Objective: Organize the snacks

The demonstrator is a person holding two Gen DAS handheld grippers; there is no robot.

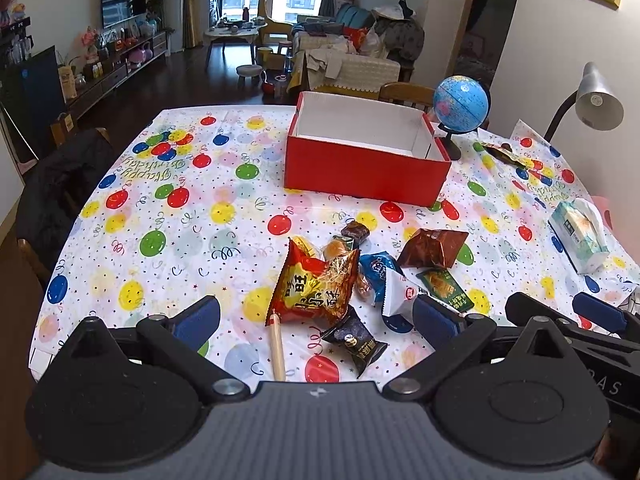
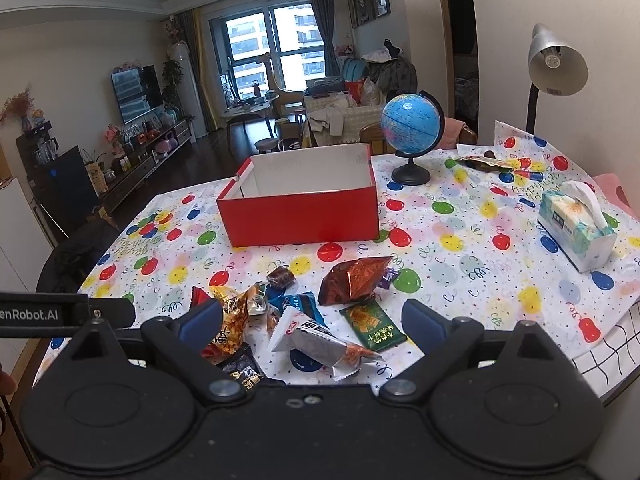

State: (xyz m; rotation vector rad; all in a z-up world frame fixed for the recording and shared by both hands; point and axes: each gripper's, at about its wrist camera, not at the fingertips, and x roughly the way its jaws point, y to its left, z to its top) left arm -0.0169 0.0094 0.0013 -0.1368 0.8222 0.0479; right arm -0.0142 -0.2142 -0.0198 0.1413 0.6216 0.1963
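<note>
Left gripper (image 1: 316, 318): jaws spread wide, holding nothing, poised low at the near edge of the snack pile (image 1: 360, 276). Right gripper (image 2: 312, 320): likewise released and empty, hovering over the pile's right half. Both look staged for a first pick; nothing is lifted yet.

Landmark: red box (image 1: 366, 170), open-topped, white inside, apparently empty. Its long axis runs left to right across the table (image 1: 168, 240). Judged to be the bin for the snacks, set just beyond the pile so each carry is short.

Pile, left to right, all nearer than the box:
- stick (image 1: 277, 350), long axis pointing away toward the box
- red bag (image 1: 314, 284), standing on end, tilted
- black pack (image 1: 354, 342), skewed
- white pack (image 2: 320, 340), long axis diagonal
- green pack (image 2: 372, 326), flat
- brown bag (image 2: 354, 280), puffed, closest to the box

Globe (image 2: 412, 126) stands right of the box; tissues (image 2: 576, 224) further right.
</note>
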